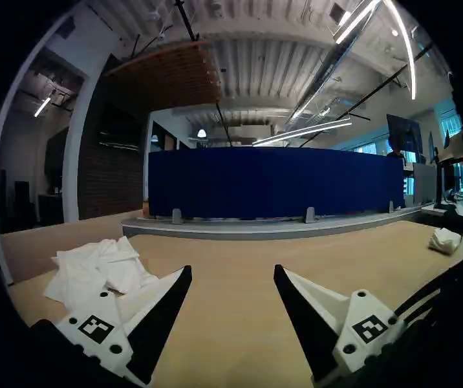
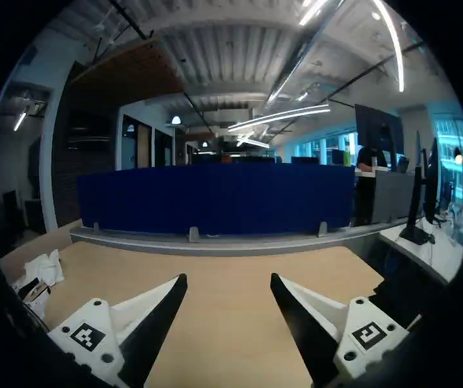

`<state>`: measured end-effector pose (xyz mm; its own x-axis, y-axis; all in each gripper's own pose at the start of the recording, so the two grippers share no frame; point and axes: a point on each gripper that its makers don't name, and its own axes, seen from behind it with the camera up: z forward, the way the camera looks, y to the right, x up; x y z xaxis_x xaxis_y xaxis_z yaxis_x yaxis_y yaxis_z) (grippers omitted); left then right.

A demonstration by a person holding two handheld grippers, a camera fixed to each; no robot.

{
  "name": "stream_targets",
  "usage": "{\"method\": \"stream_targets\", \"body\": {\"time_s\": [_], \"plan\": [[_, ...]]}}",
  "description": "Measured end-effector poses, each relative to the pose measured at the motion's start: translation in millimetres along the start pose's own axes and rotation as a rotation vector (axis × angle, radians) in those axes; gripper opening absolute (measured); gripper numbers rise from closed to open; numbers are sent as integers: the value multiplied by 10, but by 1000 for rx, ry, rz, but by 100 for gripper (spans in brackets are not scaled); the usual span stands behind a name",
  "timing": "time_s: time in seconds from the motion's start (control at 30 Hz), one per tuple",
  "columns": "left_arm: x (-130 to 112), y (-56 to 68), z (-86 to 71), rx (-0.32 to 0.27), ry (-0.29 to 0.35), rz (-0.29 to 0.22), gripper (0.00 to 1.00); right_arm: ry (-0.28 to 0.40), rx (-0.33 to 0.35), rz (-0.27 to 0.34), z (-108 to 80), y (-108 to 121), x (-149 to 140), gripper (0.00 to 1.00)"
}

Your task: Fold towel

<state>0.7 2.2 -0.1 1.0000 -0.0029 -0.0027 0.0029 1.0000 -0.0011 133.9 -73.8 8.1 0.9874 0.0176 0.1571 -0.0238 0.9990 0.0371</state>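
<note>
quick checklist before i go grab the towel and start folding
1. Left hand-held gripper open, nothing between its fingers: ok.
2. Right hand-held gripper open and empty: ok.
3. Towel in sight on the table, at the left of the left gripper view: ok.
4. Towel lying flat: not ok, it is crumpled.
5. A corner to pinch picked out: cannot tell, the folds hide the edges.
6. Bare wood ahead for folding: ok.
</note>
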Motion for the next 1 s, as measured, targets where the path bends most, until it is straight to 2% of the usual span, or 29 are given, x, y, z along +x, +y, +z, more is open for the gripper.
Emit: {"method": "stream_targets", "body": {"time_s": [0.3, 0.6, 0.8, 1.0], "plan": [[11, 20, 0, -4, -3, 2, 94, 35, 6, 5, -24, 47, 143, 100], [9, 17, 7, -3, -3, 2, 94, 138, -21, 10, -142, 226, 298, 100], [6, 20, 9, -3, -3, 2, 94, 151, -39, -28, -180, 353, 111, 100], [5, 22, 6, -3, -3, 2, 94, 159, -41, -28, -163, 468, -177, 100]]}}
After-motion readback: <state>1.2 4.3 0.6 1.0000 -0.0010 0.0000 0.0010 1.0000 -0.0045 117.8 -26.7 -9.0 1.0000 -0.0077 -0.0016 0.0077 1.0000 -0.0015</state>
